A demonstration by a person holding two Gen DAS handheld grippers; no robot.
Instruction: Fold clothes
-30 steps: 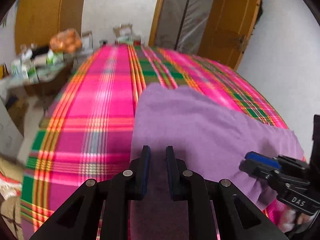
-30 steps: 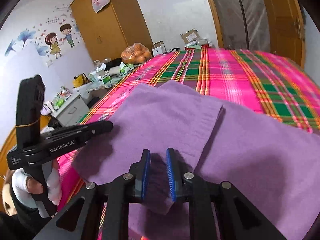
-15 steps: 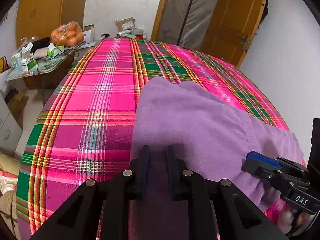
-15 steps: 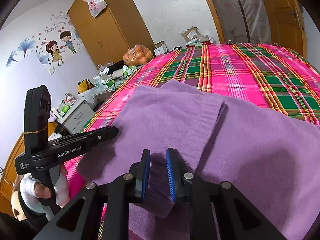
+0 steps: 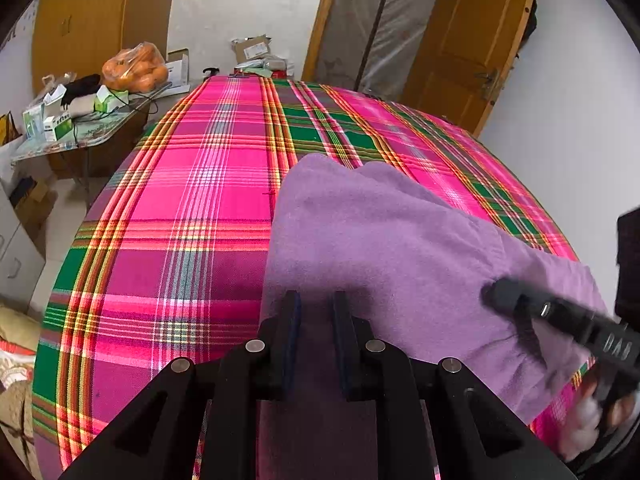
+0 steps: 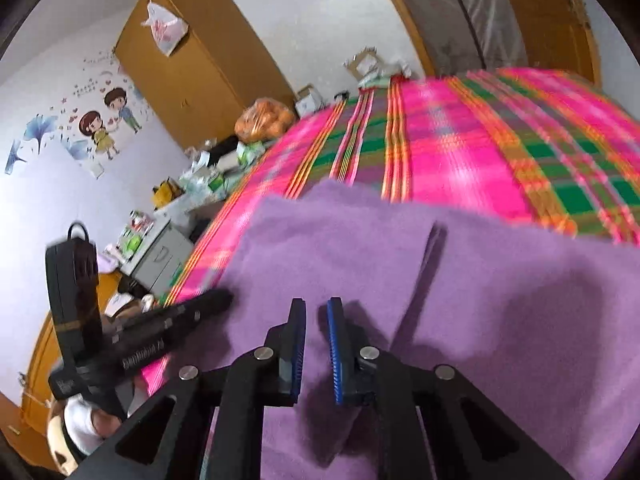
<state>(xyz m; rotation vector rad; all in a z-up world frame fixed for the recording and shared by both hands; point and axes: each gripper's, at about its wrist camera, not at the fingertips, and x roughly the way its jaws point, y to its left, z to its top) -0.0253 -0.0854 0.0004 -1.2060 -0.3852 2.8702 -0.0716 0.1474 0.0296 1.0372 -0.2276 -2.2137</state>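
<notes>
A purple garment (image 5: pixel 372 236) lies partly folded on the pink and green plaid bedspread (image 5: pixel 192 200), with one layer lapped over another along an edge (image 6: pixel 430 248). My left gripper (image 5: pixel 316 306) is low at the garment's near left edge, shut on the purple cloth that fills the narrow gap between its jaws. My right gripper (image 6: pixel 316 320) is likewise shut on a pinch of the garment (image 6: pixel 500 280) near its front edge. Each gripper shows in the other's view, resting on the cloth: the right gripper (image 5: pixel 494 294) at the right, the left gripper (image 6: pixel 222 298) at the left.
A cluttered side table (image 5: pixel 80 128) with a bag of oranges (image 5: pixel 134 68) and small boxes stands left of the bed. A wooden wardrobe (image 6: pixel 200 60) and door (image 5: pixel 472 40) stand behind. A white wall (image 5: pixel 560 120) runs close along the bed's right side.
The right gripper has swung inward over the garment and its view is now tilted and blurred. The left gripper has stayed almost in place, still holding the cloth.
</notes>
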